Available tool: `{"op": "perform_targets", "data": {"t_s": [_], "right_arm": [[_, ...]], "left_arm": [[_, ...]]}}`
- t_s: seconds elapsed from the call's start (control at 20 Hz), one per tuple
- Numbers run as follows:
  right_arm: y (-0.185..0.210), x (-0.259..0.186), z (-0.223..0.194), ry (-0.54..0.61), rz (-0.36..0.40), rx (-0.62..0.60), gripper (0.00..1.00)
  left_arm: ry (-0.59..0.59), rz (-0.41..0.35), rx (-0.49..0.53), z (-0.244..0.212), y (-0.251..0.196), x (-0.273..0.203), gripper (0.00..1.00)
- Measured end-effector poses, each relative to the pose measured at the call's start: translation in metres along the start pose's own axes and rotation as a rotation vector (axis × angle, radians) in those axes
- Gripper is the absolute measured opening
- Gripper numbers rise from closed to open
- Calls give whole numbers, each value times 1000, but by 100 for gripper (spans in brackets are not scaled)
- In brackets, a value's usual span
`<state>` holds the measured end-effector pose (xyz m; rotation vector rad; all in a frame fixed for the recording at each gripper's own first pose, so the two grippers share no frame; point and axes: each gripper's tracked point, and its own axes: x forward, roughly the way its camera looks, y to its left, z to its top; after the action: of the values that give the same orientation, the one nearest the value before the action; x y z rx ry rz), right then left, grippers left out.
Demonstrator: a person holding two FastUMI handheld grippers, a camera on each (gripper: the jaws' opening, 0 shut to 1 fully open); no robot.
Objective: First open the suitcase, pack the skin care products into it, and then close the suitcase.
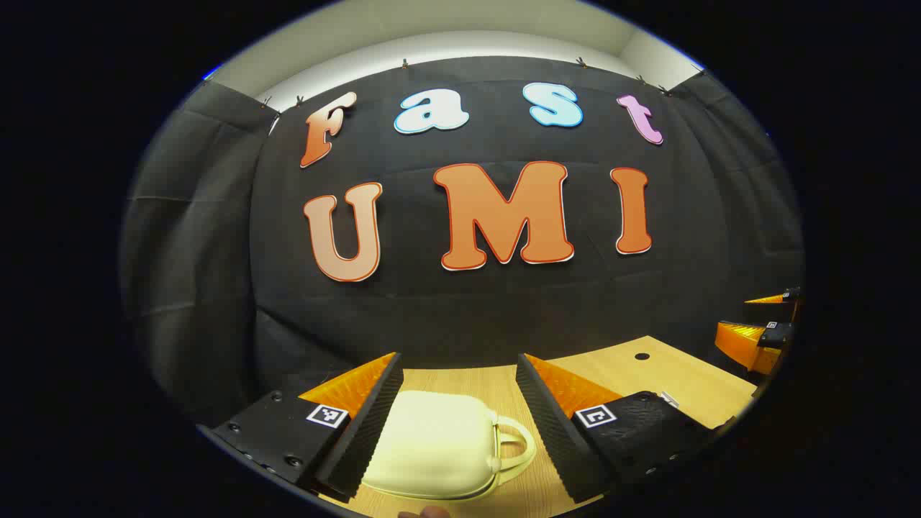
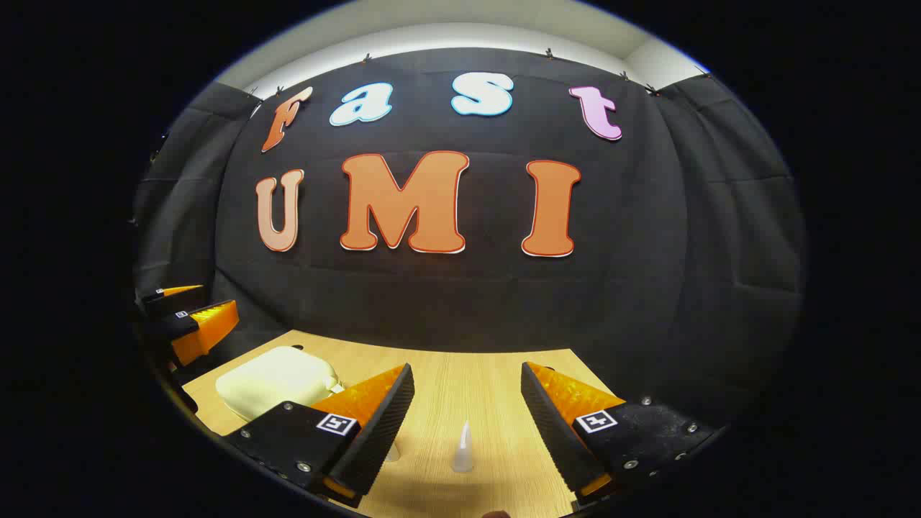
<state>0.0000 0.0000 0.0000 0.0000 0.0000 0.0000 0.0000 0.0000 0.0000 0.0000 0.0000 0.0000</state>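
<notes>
The suitcase (image 1: pixel 442 444), a small cream case with a carry handle on its right end, lies flat and closed on the wooden desk (image 1: pixel 647 381); in the left gripper view I see it right below and between my left hand-held gripper (image 1: pixel 455 385), whose two fingers stand wide apart with nothing pressed between them, so I read it as open and held above the case rather than touching it; I cannot tell how high. In the right gripper view the same case (image 2: pixel 277 380) sits at the left of the desk (image 2: pixel 468 374), partly behind my right hand-held gripper's near finger; the left hand-held gripper (image 2: pixel 188 316) shows farther off at the left edge, above that end of the desk. My right hand-held gripper (image 2: pixel 466 392) is also spread open and empty; between its fingers, on the bare wood, stands a small pale skin care tube (image 2: pixel 463 447), upright with a tapering tip, apart from both fingers; a second small pale item (image 2: pixel 393 453) peeks out just beside the left finger, too hidden to tell what it is. In the left gripper view the right hand-held gripper (image 1: pixel 763 324) shows at the far right edge.
</notes>
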Motion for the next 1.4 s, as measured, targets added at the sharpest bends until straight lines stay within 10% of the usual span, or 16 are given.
{"op": "perform_targets", "data": {"t_s": [1.0,1.4], "right_arm": [[-4,-15,11,-36,-28,-30,95],[-15,-14,-17,27,-34,-17,95]], "left_arm": [[-5,16,-4,-3,0,2,99],[44,-31,257,-57,-27,-8,99]]}}
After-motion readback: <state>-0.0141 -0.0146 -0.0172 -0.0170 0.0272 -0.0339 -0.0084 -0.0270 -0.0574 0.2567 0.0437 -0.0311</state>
